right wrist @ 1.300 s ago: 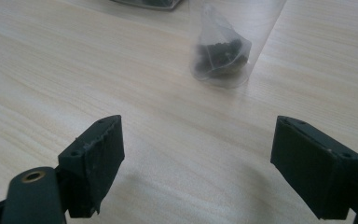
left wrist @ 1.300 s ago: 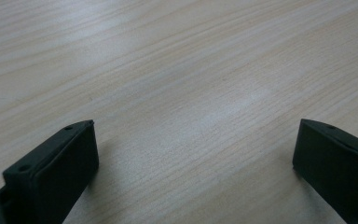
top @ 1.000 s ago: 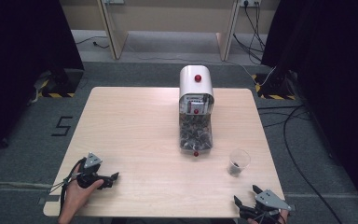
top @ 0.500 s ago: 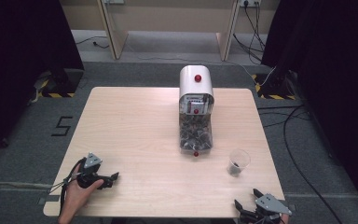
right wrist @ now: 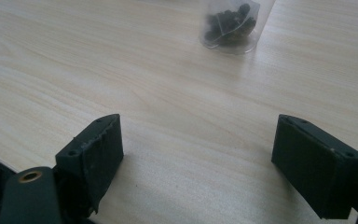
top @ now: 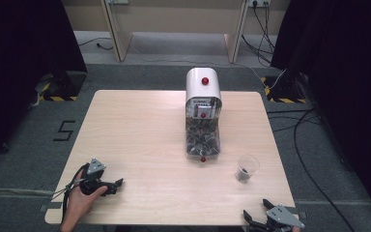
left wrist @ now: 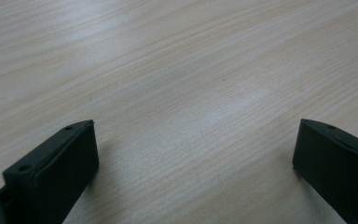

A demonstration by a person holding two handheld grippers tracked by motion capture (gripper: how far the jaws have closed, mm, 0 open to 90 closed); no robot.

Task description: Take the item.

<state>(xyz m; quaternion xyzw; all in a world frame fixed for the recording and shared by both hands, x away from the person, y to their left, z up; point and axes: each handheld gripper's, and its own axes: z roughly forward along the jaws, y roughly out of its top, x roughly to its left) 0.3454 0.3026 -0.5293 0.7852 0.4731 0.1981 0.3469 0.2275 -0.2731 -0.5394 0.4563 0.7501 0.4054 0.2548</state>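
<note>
The table (top: 140, 130) under me was pale wood-grain laminate, smooth with a soft sheen. My right gripper (right wrist: 198, 154) had matt black plastic jaws (one pad edge looked rough and chipped). The cup (right wrist: 233, 23) beyond it was thin clear plastic, glossy. The dispenser (top: 203, 87) wore a smooth white shell.

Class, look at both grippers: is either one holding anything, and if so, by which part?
Nothing is held. The left gripper and right gripper both stand open over bare table; the cup sits untouched ahead of the right one.
</note>
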